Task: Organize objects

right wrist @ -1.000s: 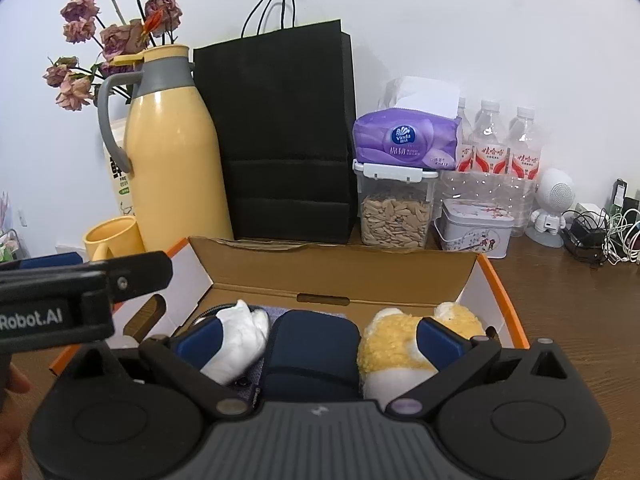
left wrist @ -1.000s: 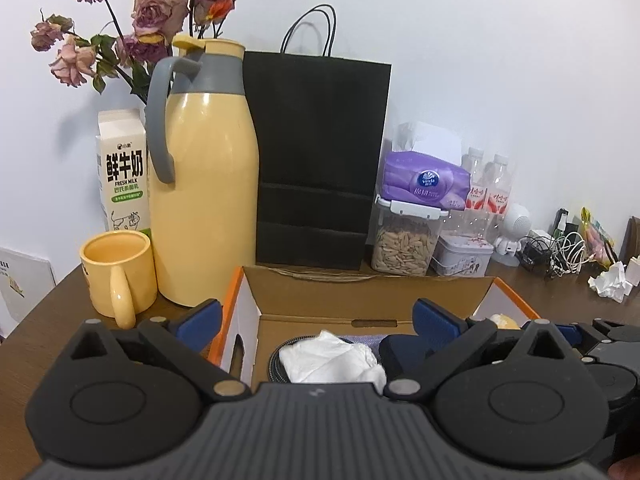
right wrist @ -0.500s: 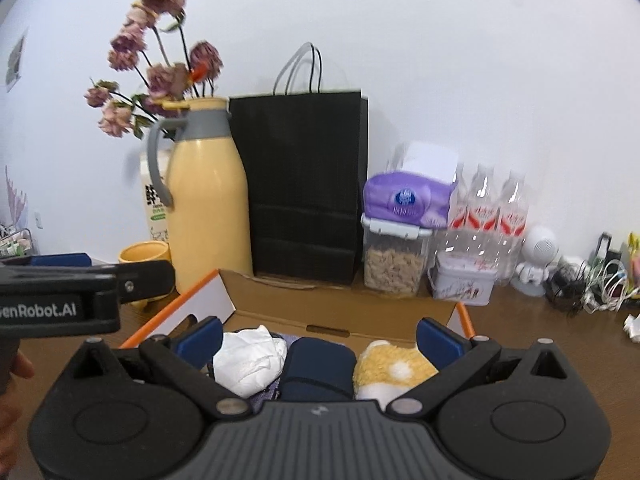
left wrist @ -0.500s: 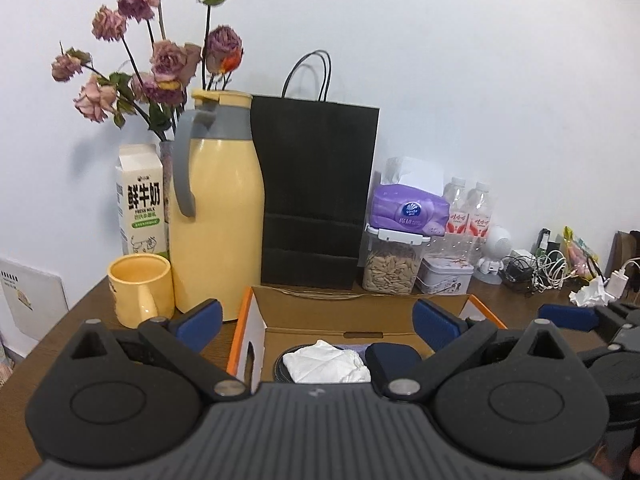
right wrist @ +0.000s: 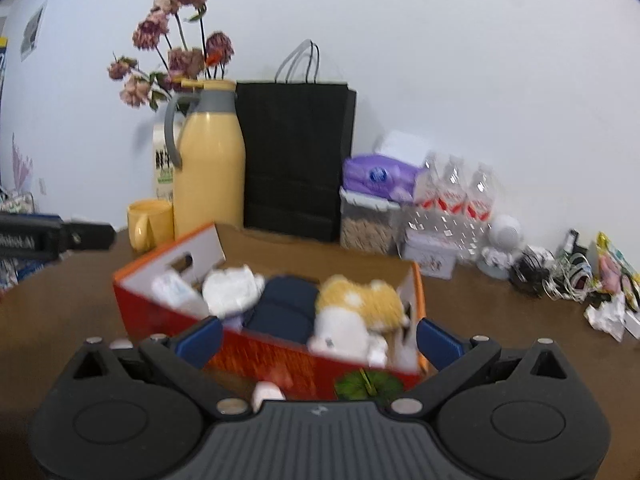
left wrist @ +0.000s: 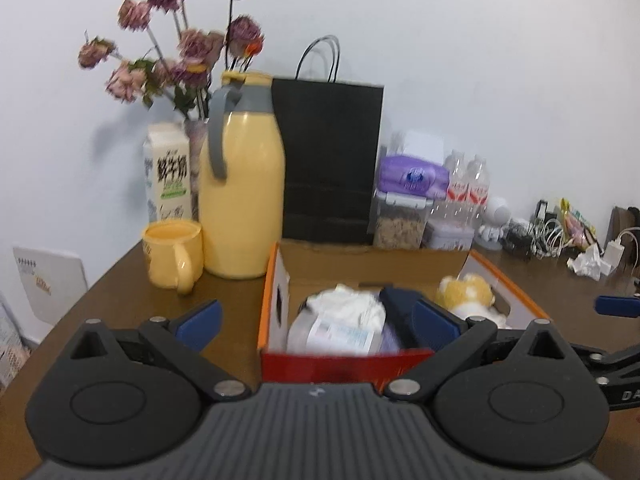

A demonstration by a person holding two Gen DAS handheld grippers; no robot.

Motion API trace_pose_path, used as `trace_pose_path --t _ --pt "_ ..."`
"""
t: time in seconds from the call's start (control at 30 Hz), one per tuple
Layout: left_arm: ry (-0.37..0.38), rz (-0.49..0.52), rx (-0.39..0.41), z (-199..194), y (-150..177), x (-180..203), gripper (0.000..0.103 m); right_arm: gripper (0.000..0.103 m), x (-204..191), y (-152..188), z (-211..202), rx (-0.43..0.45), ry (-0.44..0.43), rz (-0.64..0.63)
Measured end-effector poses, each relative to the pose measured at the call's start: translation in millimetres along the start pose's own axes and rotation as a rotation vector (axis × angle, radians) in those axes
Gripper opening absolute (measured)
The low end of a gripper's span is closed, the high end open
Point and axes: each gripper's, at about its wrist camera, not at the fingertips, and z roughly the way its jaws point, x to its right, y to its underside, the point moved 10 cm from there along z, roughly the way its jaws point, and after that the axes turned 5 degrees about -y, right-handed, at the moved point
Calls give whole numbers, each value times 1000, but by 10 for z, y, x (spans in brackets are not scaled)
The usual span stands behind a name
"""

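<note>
A red and orange cardboard box (left wrist: 344, 362) (right wrist: 276, 354) stands on the brown table, open at the top. Inside lie a white cloth (left wrist: 348, 305) (right wrist: 232, 290), a clear labelled bottle (left wrist: 334, 334) (right wrist: 176, 290), a navy pouch (left wrist: 394, 300) (right wrist: 284, 308) and a yellow and white plush toy (left wrist: 464, 290) (right wrist: 360, 306). My left gripper (left wrist: 316, 318) is open and empty in front of the box's near wall. My right gripper (right wrist: 319, 342) is also open and empty, just short of the box. Its blue tip (left wrist: 616, 306) shows at the right edge.
Behind the box stand a yellow thermos (left wrist: 240, 208), yellow mug (left wrist: 172, 256), milk carton (left wrist: 168, 172), dried flowers (left wrist: 180, 52) and black paper bag (left wrist: 328, 160). At the right are a tissue pack (right wrist: 376, 176), water bottles (right wrist: 456, 196), cables (right wrist: 552, 272) and crumpled paper (left wrist: 586, 264).
Both grippers have drawn back from over the box, so its front wall now shows. Both stay open and empty. The box contents have not moved.
</note>
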Motion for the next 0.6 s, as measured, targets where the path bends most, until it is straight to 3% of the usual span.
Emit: trace_pose_path --t 0.5,0.6 --pt "-52 -12 -157 -117 755 -262 103 103 442 957 -185 -165 46 69" --pt "-47 -21 -163 -127 783 -248 103 94 438 978 -101 -166 23 75"
